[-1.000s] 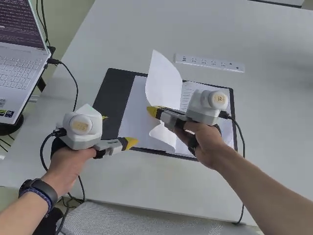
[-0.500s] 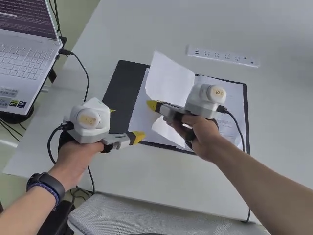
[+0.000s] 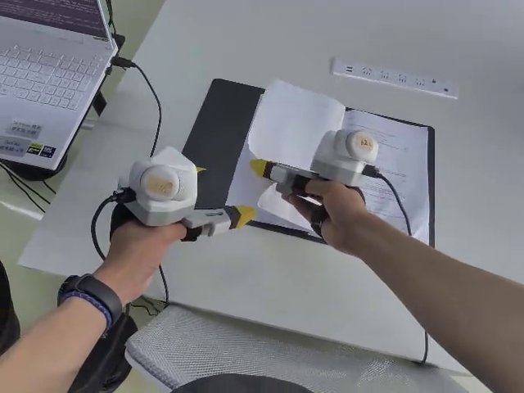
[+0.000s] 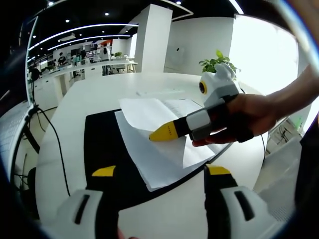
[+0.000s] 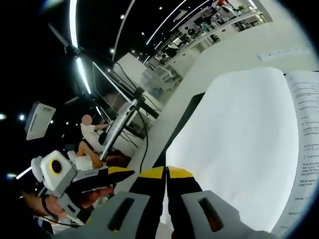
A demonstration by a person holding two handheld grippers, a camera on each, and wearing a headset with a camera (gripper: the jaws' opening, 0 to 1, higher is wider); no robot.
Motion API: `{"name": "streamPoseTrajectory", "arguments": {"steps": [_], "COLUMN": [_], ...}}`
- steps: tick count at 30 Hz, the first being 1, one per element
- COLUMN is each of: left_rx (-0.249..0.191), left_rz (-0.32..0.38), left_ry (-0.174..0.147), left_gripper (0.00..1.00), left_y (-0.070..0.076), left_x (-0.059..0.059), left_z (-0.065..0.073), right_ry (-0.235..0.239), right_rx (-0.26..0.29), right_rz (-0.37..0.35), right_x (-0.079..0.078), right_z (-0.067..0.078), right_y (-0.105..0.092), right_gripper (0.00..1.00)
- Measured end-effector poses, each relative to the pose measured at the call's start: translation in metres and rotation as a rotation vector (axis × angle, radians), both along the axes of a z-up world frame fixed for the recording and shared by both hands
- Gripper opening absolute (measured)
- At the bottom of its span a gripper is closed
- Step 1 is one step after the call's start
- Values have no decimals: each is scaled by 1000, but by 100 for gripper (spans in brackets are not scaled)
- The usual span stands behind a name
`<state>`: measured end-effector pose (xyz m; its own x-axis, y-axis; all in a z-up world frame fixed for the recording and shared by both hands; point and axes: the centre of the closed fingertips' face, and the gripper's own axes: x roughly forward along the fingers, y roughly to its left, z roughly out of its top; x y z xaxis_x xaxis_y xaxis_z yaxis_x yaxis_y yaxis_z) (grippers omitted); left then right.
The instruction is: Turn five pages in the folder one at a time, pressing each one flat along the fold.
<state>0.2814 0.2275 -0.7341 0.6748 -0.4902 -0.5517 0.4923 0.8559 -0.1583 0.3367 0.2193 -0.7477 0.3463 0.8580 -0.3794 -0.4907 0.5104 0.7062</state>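
The folder (image 3: 209, 131) lies open on the white tabletop (image 3: 270, 278), its black left cover bare. The right gripper (image 3: 260, 169) holds one page (image 3: 299, 123) near its lower edge. Its fingers (image 5: 152, 174) are pressed together on the paper, which stands up over the fold and curves toward the left. The lifted page hides part of the white sheets behind it. The right hand (image 3: 336, 217) and gripper body cover the near part of the fold. To the right lies a printed sheet (image 3: 401, 155), flat in the folder. The right gripper's cable (image 3: 397, 209) runs across it and down over the tabletop's near edge.

The left gripper (image 3: 221, 195) is held above the folder's near left corner, clear of the page. Its fingers (image 4: 103, 172) stand apart with nothing between them. In the left gripper view the black cover and the white sheets lie ahead of the spread fingers, and the right gripper reaches in from the right.

A laptop (image 3: 49, 74) sits at the far left on a stand, with a black cord (image 3: 151, 98) trailing past the folder's left side. A power strip (image 3: 393, 78) lies beyond the folder, well apart from it. A grey mesh chair (image 3: 246, 352) is below the tabletop's near edge. A plant (image 4: 219, 62) stands at the far end.
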Motion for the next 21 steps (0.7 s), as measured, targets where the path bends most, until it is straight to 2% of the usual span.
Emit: {"name": "streamPoseTrajectory", "arguments": {"steps": [8, 10, 12, 21], "left_rx": [-15, -4, -1, -16], "left_rz": [21, 18, 18, 38], "left_ry": [10, 13, 18, 25], "left_gripper": [69, 69, 69, 69], "left_y": [6, 7, 8, 14], "left_x": [-1, -2, -3, -4], "left_z": [-2, -4, -6, -7], "right_ry": [40, 34, 55, 96], "right_rx": [-28, -53, -64, -110], "right_rz": [14, 21, 24, 3], "right_x": [-7, -8, -10, -6], "right_z": [-22, -29, -37, -64], "right_y": [9, 11, 12, 8], "right_gripper": [0, 0, 0, 0]}}
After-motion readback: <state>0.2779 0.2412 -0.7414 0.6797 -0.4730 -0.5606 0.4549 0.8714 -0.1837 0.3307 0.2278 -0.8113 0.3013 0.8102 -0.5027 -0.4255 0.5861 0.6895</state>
